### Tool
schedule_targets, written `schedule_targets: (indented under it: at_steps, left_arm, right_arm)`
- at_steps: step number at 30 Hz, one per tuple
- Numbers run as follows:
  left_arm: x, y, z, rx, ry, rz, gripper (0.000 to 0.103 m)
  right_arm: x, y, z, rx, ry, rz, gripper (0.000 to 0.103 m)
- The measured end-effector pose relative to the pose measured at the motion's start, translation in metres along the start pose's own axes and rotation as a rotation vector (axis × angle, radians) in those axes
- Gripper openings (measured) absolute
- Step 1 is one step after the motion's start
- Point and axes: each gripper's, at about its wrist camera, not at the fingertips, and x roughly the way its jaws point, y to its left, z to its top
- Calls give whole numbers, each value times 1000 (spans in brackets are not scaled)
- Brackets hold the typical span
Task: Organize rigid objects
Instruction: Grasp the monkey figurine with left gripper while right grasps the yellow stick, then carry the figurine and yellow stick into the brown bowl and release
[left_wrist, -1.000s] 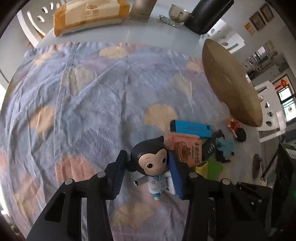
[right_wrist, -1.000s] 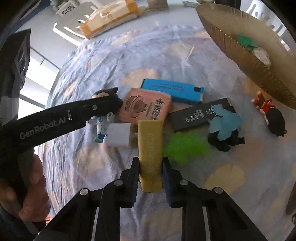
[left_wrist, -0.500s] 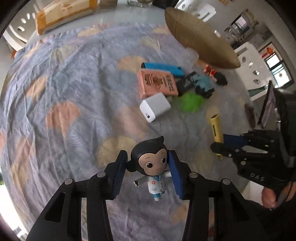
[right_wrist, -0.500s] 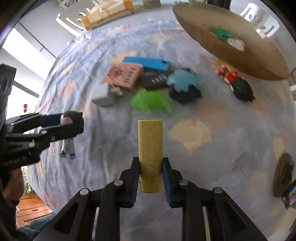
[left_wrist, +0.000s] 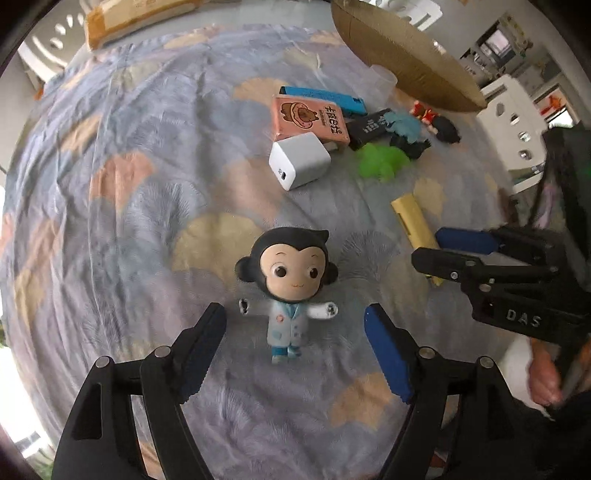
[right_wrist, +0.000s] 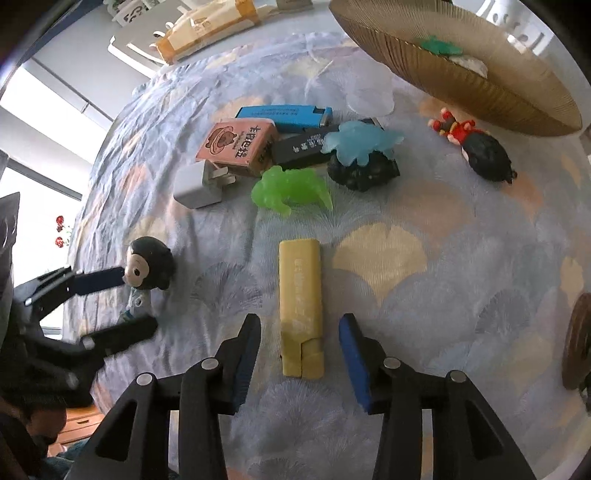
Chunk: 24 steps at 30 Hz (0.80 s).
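Release step in hand: left gripper (left_wrist: 295, 343) opening clear of monkey figurine (left_wrist: 286, 288) on cloth, right gripper (right_wrist: 299, 354) opening off yellow bar (right_wrist: 300, 302); next, likely withdraw and fetch from the pile.

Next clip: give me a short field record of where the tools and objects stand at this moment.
left tool: jaws opening, monkey figurine between them, unpressed
right tool: jaws opening, yellow lighter lying between them
surface: patterned cloth
ungrouped pile: pink box, white charger, green toy, blue lighter
basket: far right
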Motion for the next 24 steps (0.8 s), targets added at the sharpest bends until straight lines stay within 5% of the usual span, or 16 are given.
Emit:
schedule_targets:
  at_steps: [2, 4, 9, 14, 24]
  left_arm:
    - [4, -10, 0, 35, -7, 53, 69]
    - [4, -18, 0, 65, -41, 123, 44]
    - [-6, -18, 6, 47, -74, 105, 45]
    - [-56, -25, 28, 73, -180, 62, 45]
    - [-113, -97, 138, 192, -398, -48, 45]
  right_arm:
    - [5, 11, 5, -25, -2, -48, 43]
    - [8, 25, 4, -81, -16, -136, 30]
    - [5, 34, 2, -114, -16, -68, 23]
    - [-50, 22, 17, -69, -118, 34, 23]
    - [-178, -27, 76, 15, -407, -93, 23]
